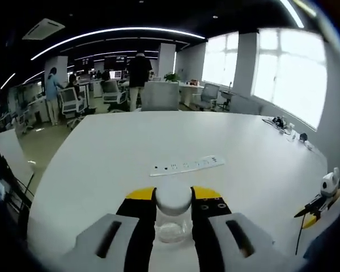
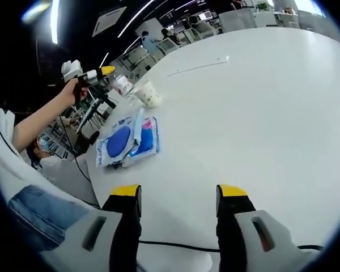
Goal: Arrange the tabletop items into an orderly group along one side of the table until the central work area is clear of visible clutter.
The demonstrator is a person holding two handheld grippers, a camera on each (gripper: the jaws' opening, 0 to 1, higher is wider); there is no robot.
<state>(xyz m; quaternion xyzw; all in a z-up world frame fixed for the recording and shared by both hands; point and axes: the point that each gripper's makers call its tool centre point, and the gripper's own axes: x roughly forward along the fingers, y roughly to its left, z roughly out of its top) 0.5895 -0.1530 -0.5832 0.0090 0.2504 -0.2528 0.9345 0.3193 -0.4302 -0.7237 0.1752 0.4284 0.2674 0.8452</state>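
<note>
Left gripper fingers pinch a clear white-lidded jar; power strip beyond; right gripper fingers spread above the desk

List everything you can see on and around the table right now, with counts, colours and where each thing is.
jar: 1, clear with white lid, between the left gripper's jaws
power strip: 1, white, mid-table
blue packets: 2, blue and white, near table edge
paper cup: 1, pale, patterned, beyond the packets
table: 1, white
cable: 1, black, by right gripper
left gripper: yellow-tipped, shut on jar
right gripper: yellow-tipped, open
hand: 1, holding the left gripper
</note>
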